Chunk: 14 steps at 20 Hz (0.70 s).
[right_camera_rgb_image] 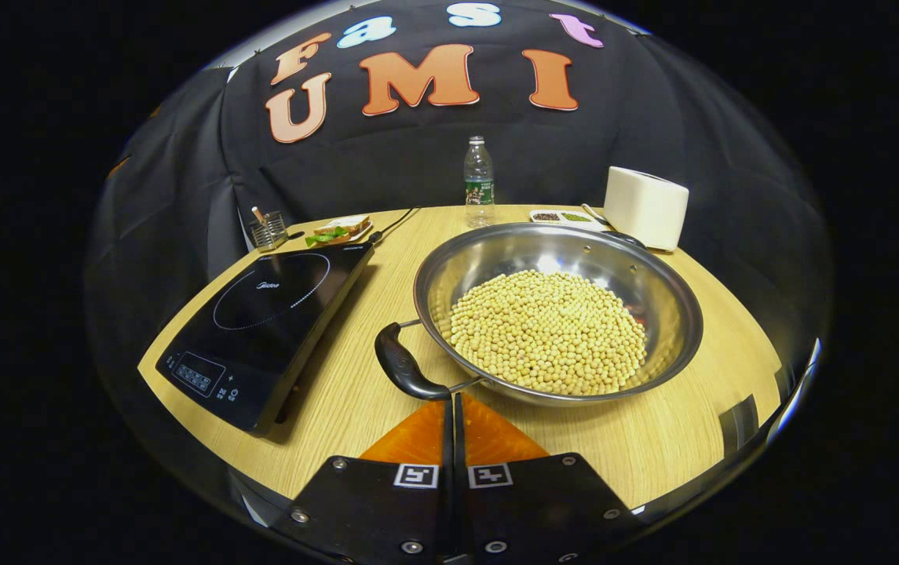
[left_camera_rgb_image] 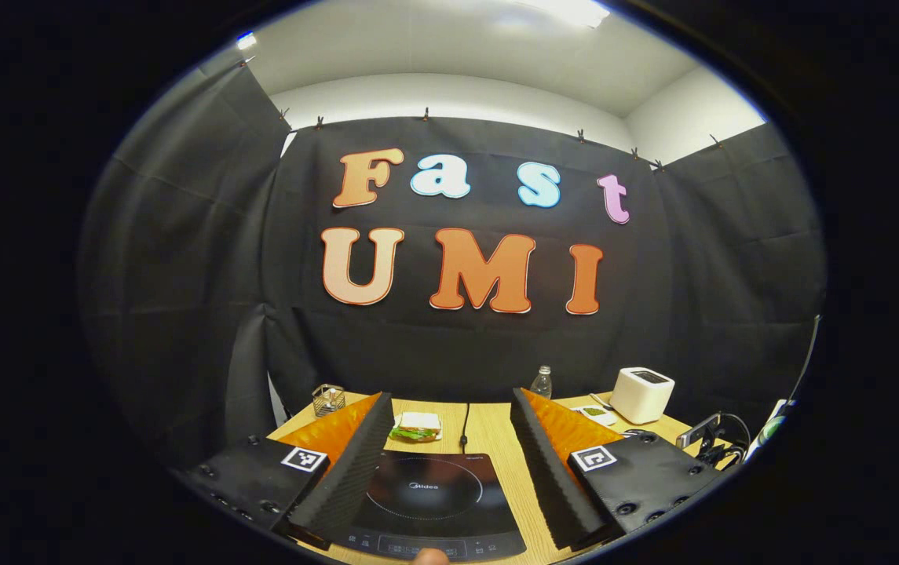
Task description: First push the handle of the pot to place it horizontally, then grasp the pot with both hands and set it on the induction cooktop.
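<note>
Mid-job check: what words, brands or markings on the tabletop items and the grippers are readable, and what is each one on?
"Midea": on the glass of the induction cooktop, inside its ring.
Control panel on the cooktop: symbols too small to read.
Bottle: label print too small to read.
Left gripper and right gripper: square coded tags, no words.
</note>
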Motion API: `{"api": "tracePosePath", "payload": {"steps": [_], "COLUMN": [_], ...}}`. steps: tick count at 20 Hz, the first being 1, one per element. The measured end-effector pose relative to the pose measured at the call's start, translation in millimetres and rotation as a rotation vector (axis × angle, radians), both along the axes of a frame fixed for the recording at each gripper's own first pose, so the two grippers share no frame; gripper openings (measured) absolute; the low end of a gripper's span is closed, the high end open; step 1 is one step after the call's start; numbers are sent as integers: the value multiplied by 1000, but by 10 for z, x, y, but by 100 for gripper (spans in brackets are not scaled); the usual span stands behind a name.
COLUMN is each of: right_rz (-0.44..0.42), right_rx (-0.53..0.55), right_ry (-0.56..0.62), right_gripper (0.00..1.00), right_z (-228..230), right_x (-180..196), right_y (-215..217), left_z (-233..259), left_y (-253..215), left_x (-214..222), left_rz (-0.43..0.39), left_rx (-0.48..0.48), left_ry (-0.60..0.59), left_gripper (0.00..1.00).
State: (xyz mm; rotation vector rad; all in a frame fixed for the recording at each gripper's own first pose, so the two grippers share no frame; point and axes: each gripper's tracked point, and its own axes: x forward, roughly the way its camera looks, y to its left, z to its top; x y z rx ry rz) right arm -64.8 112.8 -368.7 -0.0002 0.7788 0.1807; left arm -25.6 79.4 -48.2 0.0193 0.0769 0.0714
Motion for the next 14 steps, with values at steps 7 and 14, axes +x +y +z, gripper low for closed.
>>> {"api": "tracePosePath", "payload": {"steps": [7, 14], "right_rz": [13, 16], "right_rx": [23, 39], "right_ry": [7, 7], "right_gripper": [0, 0], "right_z": [-28, -61], "right_x": [108, 242], "right_y": [158, 287], "left_z": [-69, -79], "left_y": [49, 137], "left_x": [21, 44], "left_rz": [8, 30], "left_rx": [-5, 0], "left_ry": [11, 17], "left_gripper": [98, 98]}}
